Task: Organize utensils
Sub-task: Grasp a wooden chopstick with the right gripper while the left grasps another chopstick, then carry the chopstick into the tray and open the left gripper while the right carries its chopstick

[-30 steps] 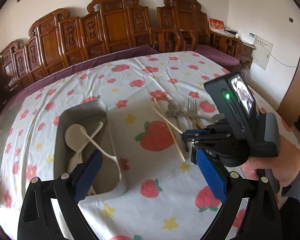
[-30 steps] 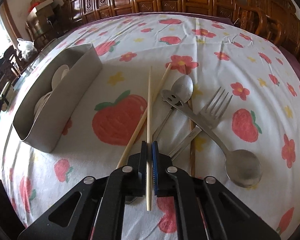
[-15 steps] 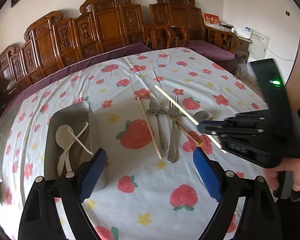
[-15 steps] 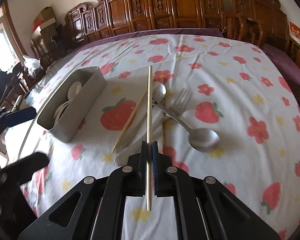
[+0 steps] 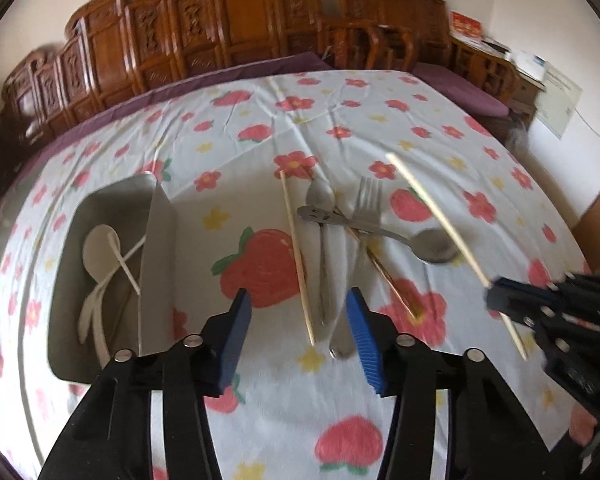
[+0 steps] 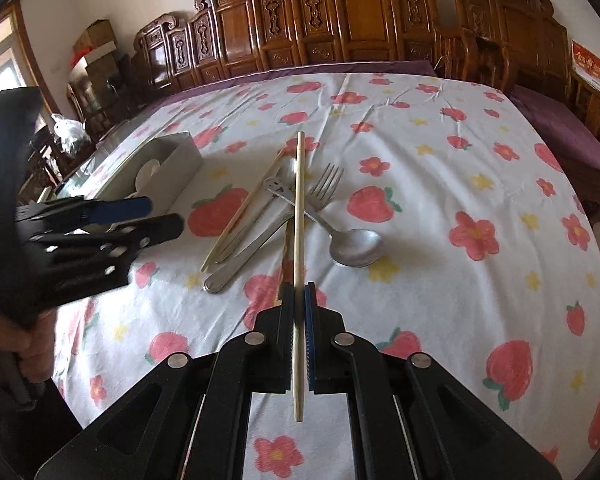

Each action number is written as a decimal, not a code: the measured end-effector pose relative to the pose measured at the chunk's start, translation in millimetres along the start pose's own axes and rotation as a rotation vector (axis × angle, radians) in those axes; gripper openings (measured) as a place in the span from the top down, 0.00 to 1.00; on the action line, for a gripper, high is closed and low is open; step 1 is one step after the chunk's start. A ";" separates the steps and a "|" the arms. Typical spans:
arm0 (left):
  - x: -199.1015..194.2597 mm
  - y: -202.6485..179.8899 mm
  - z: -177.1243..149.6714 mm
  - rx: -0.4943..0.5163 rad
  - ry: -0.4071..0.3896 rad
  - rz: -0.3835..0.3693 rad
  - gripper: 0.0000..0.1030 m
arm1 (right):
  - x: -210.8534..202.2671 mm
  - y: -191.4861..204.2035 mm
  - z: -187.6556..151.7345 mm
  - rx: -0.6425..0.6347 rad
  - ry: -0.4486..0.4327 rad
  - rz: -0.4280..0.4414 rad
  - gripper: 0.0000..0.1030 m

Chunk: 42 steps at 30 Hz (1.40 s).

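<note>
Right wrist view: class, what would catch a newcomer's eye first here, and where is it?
First, the chopstick clamped in the right gripper, held above the strawberry cloth. Next, the metal spoons and fork heaped mid-table with another chopstick. At left, the open left gripper hovers near the grey tray of white spoons.

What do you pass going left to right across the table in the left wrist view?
Metal tray with white spoons → loose chopstick → small spoon → fork → big spoon → chopstick held up → right gripper.
</note>
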<state>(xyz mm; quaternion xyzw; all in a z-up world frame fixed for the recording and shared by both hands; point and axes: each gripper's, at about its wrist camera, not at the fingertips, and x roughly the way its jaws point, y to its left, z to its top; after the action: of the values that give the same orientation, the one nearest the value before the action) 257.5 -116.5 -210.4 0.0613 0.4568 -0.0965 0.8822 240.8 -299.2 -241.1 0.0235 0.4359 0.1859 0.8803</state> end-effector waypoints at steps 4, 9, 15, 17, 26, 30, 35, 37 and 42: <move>23.9 -0.3 12.8 -0.013 0.030 0.012 0.64 | -3.1 -11.5 5.1 0.014 -0.013 0.011 0.94; 52.4 -2.8 28.0 -0.010 0.070 0.036 0.70 | -4.7 -21.5 8.2 0.040 -0.014 0.029 0.94; 82.4 7.9 37.3 -0.065 0.152 0.043 0.75 | -7.5 -20.5 9.3 0.026 -0.018 0.043 0.94; 87.8 12.2 38.3 -0.093 0.174 0.027 0.75 | -8.2 -19.1 9.9 0.019 -0.019 0.045 0.94; 90.9 -3.1 39.5 -0.042 0.192 0.033 0.79 | -10.9 -21.3 11.0 0.011 -0.022 0.026 0.94; 90.0 -1.5 38.6 -0.048 0.214 0.018 0.96 | -8.9 -22.7 9.9 0.017 -0.014 0.020 0.94; 79.0 5.1 32.9 -0.028 0.229 0.025 0.96 | -6.3 -20.9 11.2 0.039 0.001 0.011 0.94; 70.2 7.8 33.2 -0.024 0.223 0.013 0.96 | -8.0 -18.9 16.2 0.033 0.008 0.004 0.94; 32.3 8.1 38.5 0.018 0.171 -0.012 0.96 | -19.4 -16.8 34.6 0.029 0.007 -0.008 0.94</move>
<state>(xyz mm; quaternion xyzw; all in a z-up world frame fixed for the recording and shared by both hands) 308.1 -119.8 -214.5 0.0746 0.5300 -0.1005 0.8387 262.1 -317.4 -208.4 0.0340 0.4416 0.1759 0.8792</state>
